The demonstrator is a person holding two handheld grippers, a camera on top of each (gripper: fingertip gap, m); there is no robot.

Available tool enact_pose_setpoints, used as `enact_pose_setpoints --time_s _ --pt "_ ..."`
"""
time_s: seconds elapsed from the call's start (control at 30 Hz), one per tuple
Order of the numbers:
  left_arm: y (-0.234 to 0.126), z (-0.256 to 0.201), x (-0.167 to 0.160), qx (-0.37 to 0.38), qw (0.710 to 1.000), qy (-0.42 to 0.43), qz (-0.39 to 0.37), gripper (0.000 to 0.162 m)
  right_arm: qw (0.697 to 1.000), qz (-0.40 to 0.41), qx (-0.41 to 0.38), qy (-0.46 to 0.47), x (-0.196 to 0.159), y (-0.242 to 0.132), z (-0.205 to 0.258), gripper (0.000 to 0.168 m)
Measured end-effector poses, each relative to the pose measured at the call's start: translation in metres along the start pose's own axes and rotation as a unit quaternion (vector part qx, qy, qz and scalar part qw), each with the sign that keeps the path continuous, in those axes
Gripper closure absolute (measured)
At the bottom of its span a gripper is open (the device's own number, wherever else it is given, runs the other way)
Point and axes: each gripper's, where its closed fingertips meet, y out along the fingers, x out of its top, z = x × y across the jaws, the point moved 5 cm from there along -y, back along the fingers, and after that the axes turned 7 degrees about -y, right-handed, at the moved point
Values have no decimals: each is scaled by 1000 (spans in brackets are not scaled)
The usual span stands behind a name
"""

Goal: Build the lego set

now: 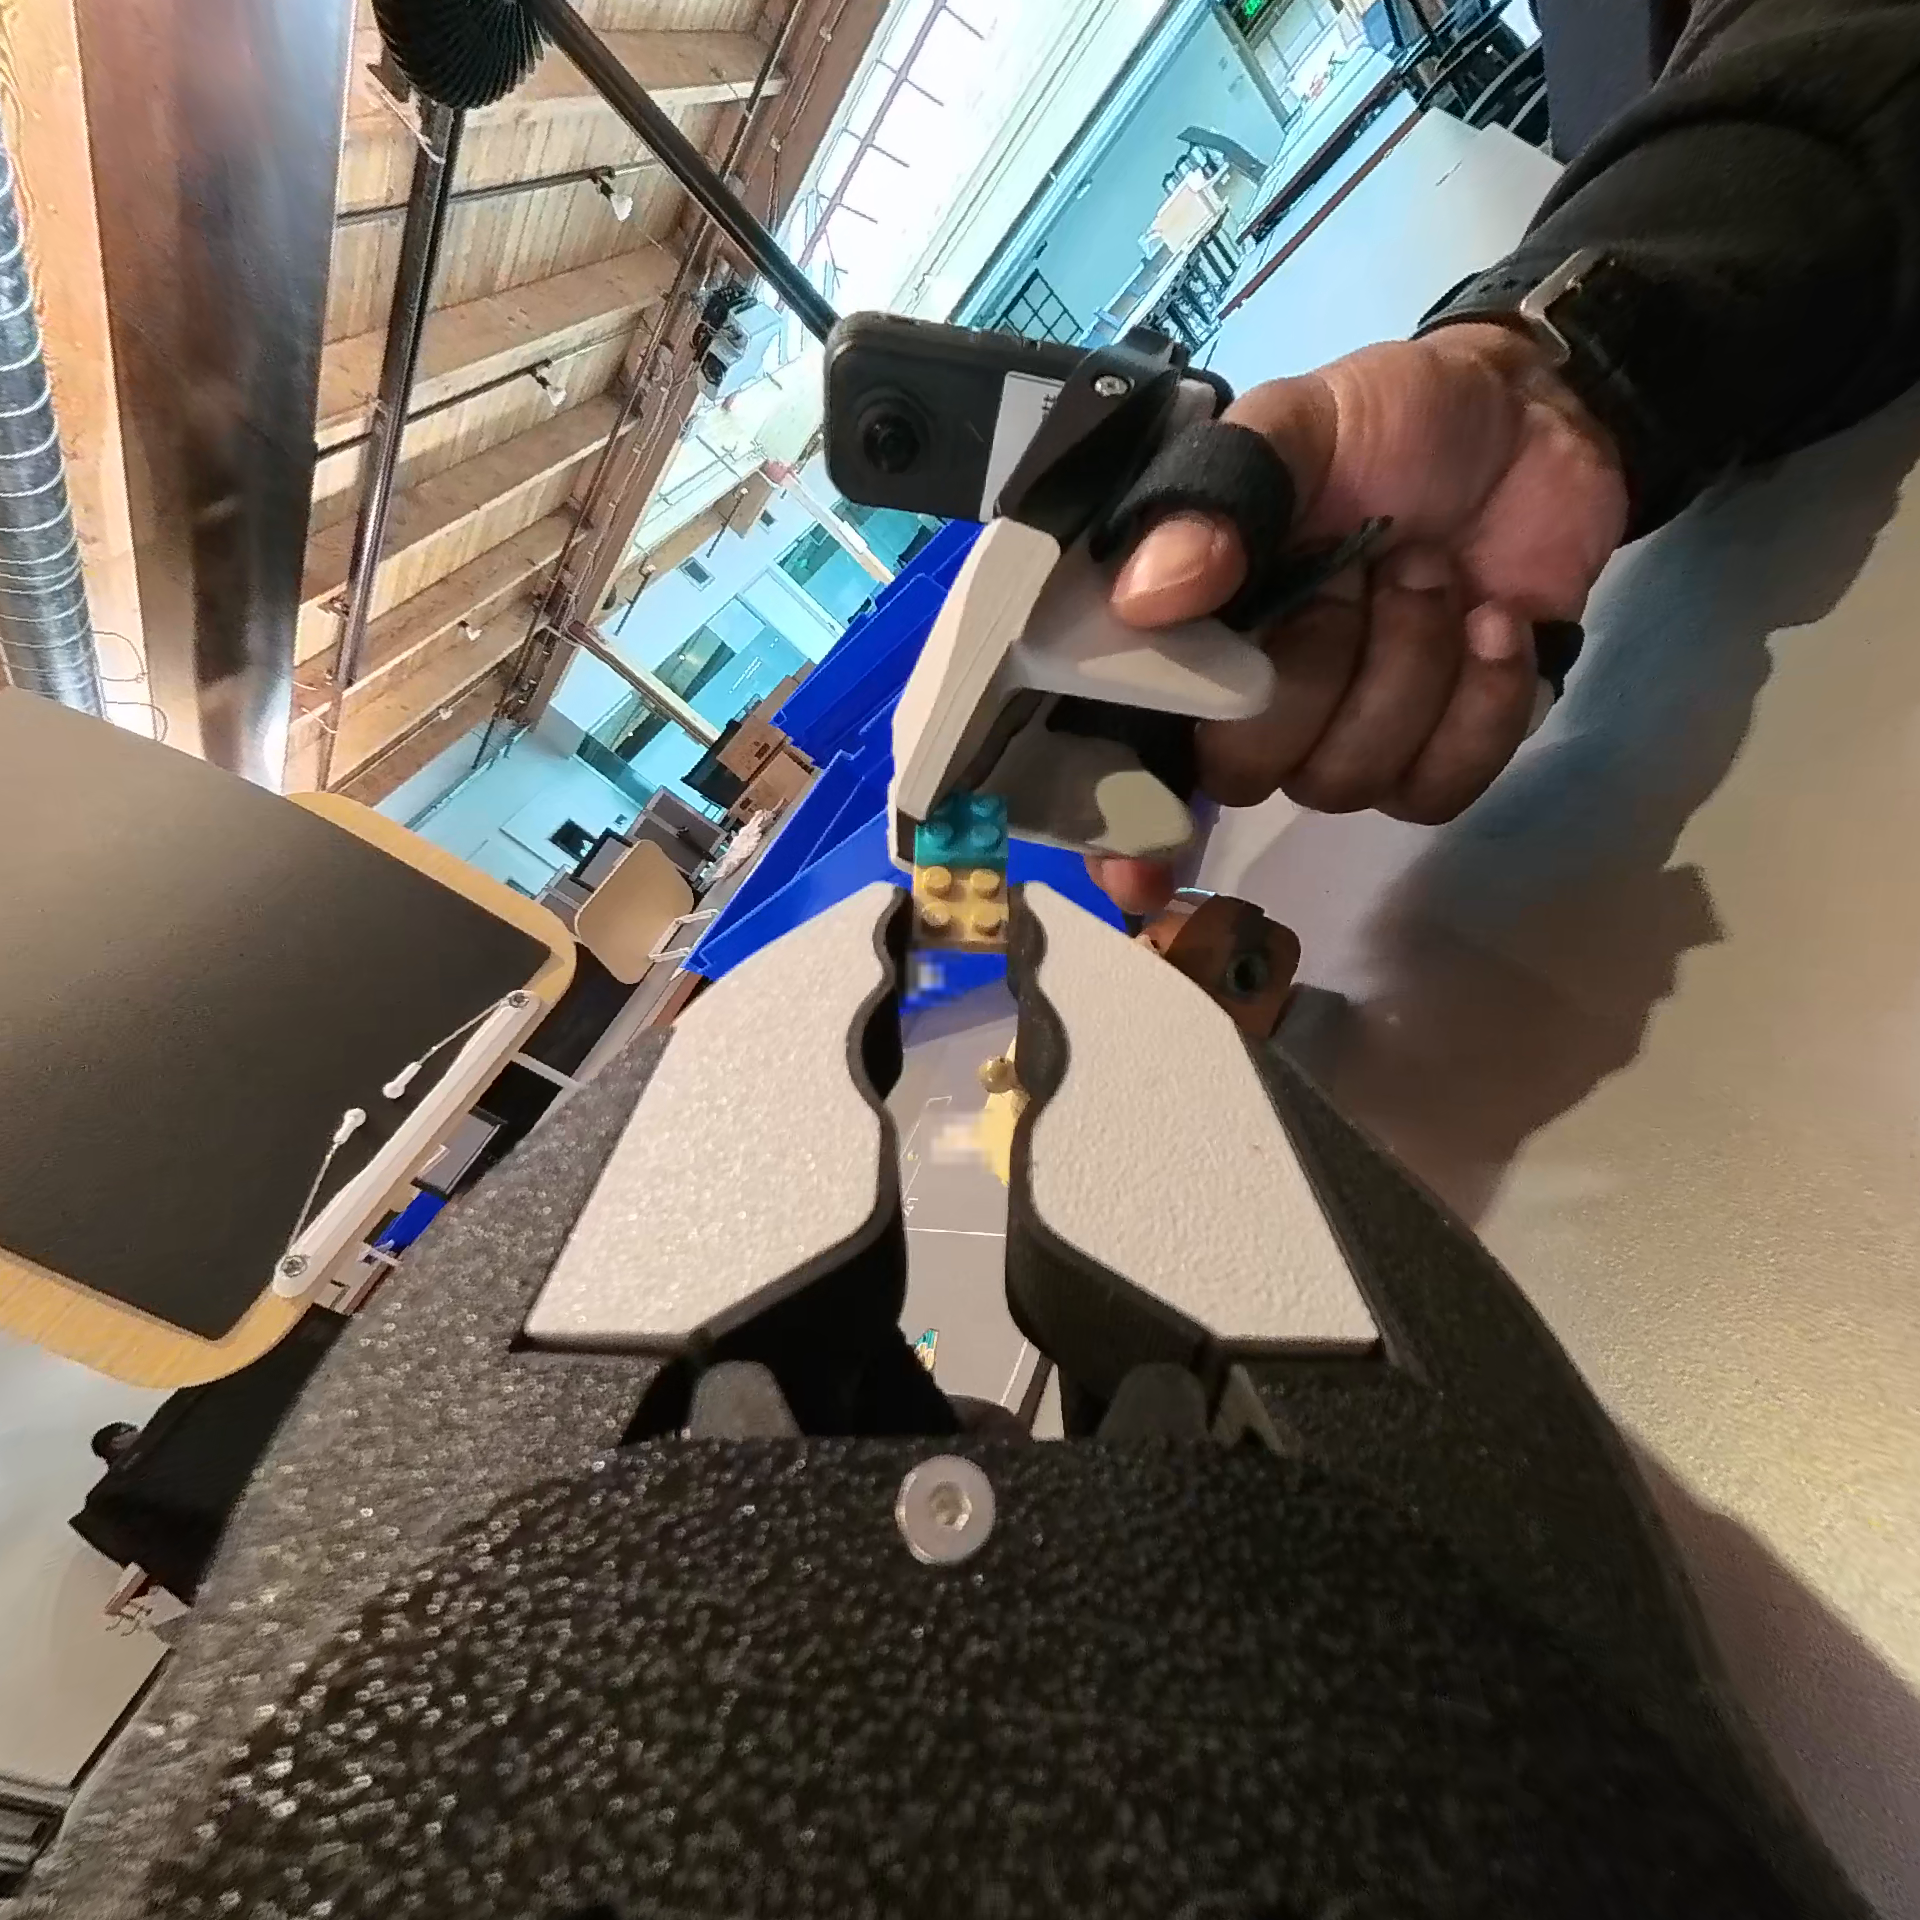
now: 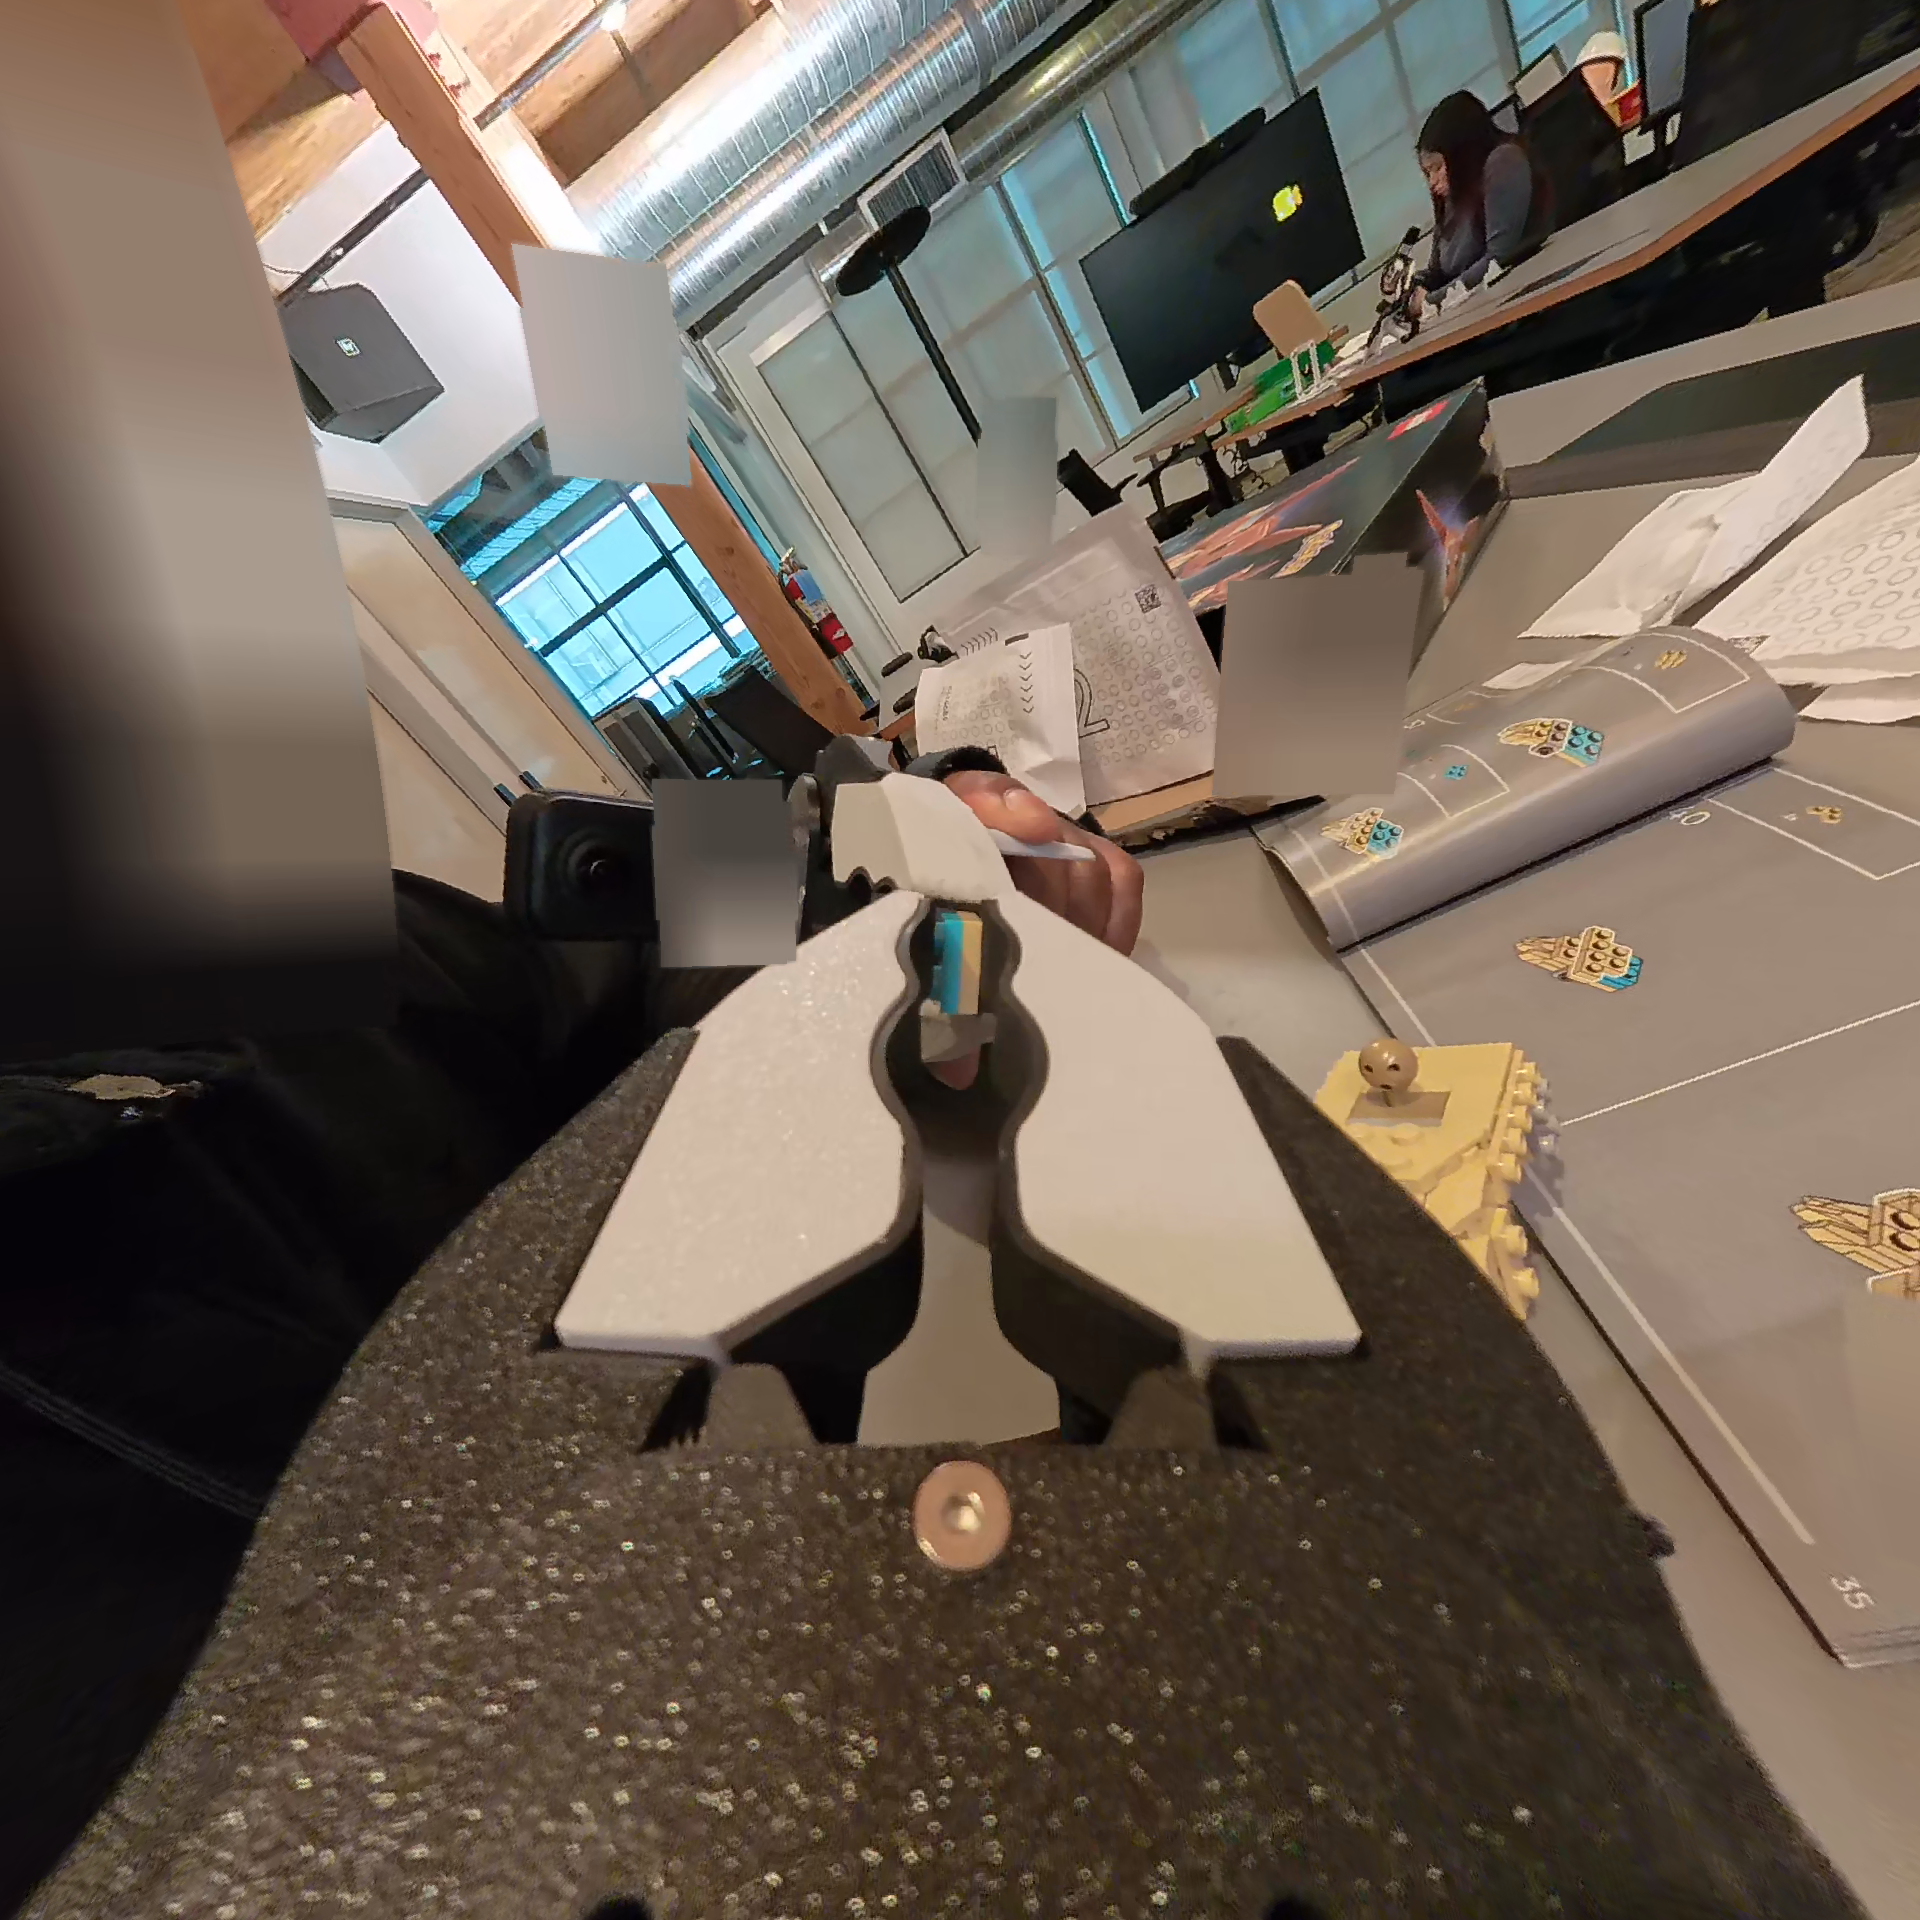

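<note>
In the left wrist view my left gripper (image 1: 958,920) is shut on a tan 2x2 brick (image 1: 961,912) at its fingertips. A teal brick (image 1: 961,828) sits against the tan brick's far side. The right gripper (image 1: 982,821), held by a hand, is shut on that teal brick. In the right wrist view my right gripper (image 2: 954,935) holds the small teal-and-tan stack (image 2: 956,961) edge-on, and the left gripper (image 2: 920,847) meets it from the far side. Both grippers are held in the air above the table.
A partly built tan model (image 2: 1444,1153) with a ball-topped peg lies on the open instruction booklet (image 2: 1662,1039) to the right. Behind it are white paper bags (image 2: 1049,686), loose papers (image 2: 1766,540) and the set's box (image 2: 1382,499). Blue bins (image 1: 831,727) stand beyond. My left and right fingertips are right by each other.
</note>
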Motion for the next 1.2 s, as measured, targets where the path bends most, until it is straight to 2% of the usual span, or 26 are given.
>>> enact_pose_setpoints --time_s 0.6,0.7,0.8,1.0,1.1,1.2 --pt "0 1 -2 -7 1000 -14 2 145 1000 3 -3 -2 -1 0 -1 160" --pt "0 2 -3 -16 999 -40 -1 145 1000 -2 -8 2 0 0 -2 160" --pt "0 7 -7 -21 996 -81 2 145 1000 -17 -13 14 5 -4 -6 150" --pt "0 7 -20 -88 983 -157 37 146 999 -29 -28 -20 16 -13 -8 150" --pt "-1 -10 -35 -186 959 -178 116 146 998 -27 -52 -38 17 -18 -15 151" --pt "-4 -25 -46 -238 944 -159 167 145 997 -31 -59 -31 17 -21 -19 154"
